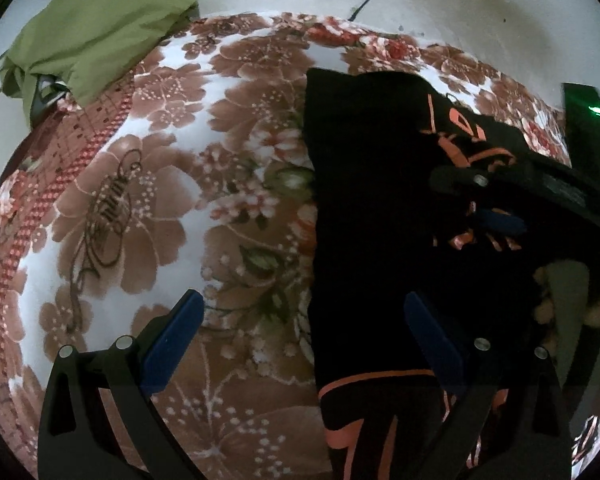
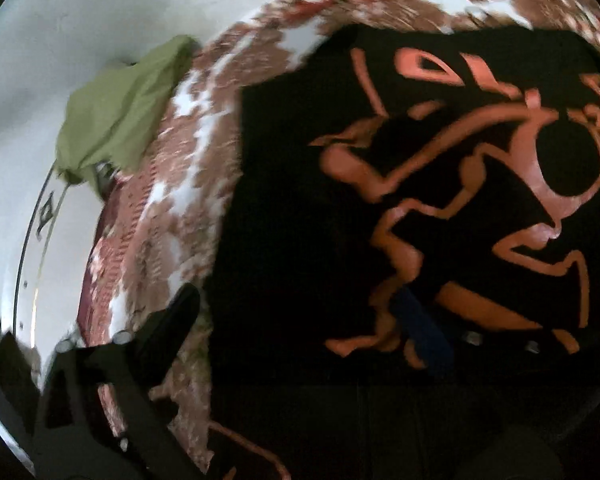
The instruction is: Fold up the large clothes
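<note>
Your left gripper (image 1: 304, 340) hangs wide open with nothing between its fingers; the black garment with orange print (image 1: 380, 200) lies just ahead and to its right on the floral blanket (image 1: 140, 200). Your right gripper (image 2: 300, 312) gapes fully over that garment, gripping nothing. A green cloth (image 1: 92, 36) sits far ahead-left.
</note>
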Action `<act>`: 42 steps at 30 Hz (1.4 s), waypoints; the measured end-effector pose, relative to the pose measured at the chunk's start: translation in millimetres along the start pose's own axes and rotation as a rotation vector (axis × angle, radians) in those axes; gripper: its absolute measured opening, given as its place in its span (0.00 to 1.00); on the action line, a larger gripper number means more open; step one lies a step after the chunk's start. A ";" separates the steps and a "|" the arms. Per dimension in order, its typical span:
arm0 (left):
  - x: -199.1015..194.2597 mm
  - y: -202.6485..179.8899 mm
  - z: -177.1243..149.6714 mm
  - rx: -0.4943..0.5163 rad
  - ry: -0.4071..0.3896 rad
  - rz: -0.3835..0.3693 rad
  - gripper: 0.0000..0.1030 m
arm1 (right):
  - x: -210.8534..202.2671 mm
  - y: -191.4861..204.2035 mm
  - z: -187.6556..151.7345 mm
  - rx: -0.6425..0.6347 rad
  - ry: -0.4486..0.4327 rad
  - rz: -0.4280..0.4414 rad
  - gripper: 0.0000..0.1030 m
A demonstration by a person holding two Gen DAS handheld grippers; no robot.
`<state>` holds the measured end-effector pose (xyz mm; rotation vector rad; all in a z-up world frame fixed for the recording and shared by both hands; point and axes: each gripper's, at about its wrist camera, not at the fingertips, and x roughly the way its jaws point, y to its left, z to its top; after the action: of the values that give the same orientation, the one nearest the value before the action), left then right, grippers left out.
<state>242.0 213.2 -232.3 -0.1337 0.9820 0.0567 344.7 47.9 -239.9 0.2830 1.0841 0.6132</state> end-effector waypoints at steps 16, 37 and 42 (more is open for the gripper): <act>34.6 -164.7 93.2 0.190 -0.092 -0.117 0.95 | -145.6 -168.5 62.1 -0.087 -0.132 -0.486 0.95; 120.8 -179.7 67.6 0.337 0.013 -0.079 0.96 | -115.1 -273.3 51.8 -0.049 -0.058 -0.430 0.95; 78.1 -172.8 79.7 0.296 -0.039 -0.100 0.95 | -167.7 -257.3 39.2 0.014 -0.171 -0.375 0.95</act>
<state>369.8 52.1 -238.5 0.0898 0.9326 -0.1767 409.0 -254.7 -227.7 0.1352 0.9448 0.2414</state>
